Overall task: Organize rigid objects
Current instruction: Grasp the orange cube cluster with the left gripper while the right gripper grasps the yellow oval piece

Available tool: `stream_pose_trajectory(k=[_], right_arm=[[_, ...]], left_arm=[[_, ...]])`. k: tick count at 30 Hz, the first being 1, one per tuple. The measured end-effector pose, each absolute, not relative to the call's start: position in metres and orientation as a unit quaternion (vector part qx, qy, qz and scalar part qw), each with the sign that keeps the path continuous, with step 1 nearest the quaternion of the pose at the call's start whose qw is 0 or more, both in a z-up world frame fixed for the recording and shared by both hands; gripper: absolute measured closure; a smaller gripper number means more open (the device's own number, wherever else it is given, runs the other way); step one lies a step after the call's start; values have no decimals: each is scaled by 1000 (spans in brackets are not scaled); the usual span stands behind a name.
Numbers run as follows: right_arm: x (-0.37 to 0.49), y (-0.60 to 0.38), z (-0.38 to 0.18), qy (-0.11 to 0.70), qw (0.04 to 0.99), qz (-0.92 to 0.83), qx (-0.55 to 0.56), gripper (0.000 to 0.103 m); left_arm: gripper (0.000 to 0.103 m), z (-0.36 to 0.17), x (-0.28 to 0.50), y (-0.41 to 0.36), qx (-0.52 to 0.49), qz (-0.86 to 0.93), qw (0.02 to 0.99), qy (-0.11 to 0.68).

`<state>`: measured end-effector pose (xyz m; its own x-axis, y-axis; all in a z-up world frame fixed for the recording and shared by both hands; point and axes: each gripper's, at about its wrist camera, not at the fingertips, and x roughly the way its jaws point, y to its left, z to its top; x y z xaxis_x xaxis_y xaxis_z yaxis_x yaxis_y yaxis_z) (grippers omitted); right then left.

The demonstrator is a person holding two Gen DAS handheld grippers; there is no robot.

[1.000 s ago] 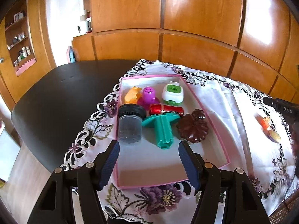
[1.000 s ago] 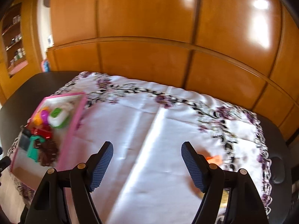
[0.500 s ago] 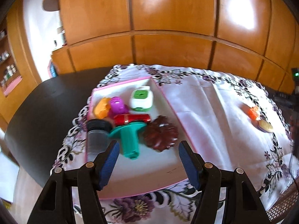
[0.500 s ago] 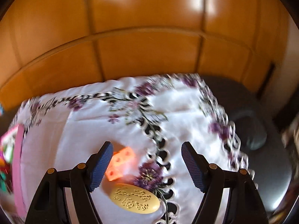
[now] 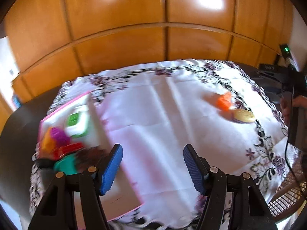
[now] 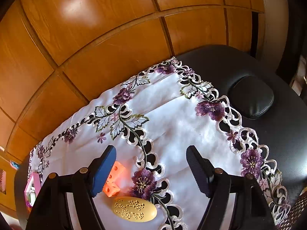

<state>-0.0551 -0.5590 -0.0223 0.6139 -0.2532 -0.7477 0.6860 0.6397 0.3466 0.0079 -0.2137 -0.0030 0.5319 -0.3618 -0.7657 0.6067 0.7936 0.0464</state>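
In the right wrist view a small orange block [image 6: 115,180] and a yellow oval piece with raised characters [image 6: 134,209] lie on the embroidered white cloth [image 6: 172,126], low between my open right gripper's [image 6: 149,170] fingers, the block beside the left pad. The left wrist view shows the same orange block [image 5: 224,102] and yellow oval [image 5: 244,115] far right. My left gripper [image 5: 152,168] hangs open and empty over the cloth [image 5: 163,118]. The pink-rimmed tray [image 5: 63,107] at left holds a green-and-white item [image 5: 76,122], purple, orange, red, teal and brown pieces.
Wooden wall panels [image 6: 115,38] stand close behind the black table [image 6: 268,72]. A black padded cushion [image 6: 251,95] sits beyond the cloth's right edge. In the left wrist view a person's hand [image 5: 299,103], a cable and a device with a green light [image 5: 286,49] are at right.
Both views swung right. The tray slid from the middle to the left edge of the left wrist view. The right gripper rolled, and the orange block and yellow oval came between its fingers.
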Motion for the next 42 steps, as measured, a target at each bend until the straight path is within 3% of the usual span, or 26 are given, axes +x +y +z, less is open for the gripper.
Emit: stream_pose_trajectory(k=[22,32,42], right_arm=[[-51,-563,-30,351,830,-243,358,26],[-53,-568,-33,351,823,-242,377,26],[-33,-554,-48,412,815,-204,352,26]], left_arm=[[37,-54,52,-434,218,-437,759,431],[62,-82,67,-459,227,-447,747,436],[62,-79,66,-393,193,-400,779,443]])
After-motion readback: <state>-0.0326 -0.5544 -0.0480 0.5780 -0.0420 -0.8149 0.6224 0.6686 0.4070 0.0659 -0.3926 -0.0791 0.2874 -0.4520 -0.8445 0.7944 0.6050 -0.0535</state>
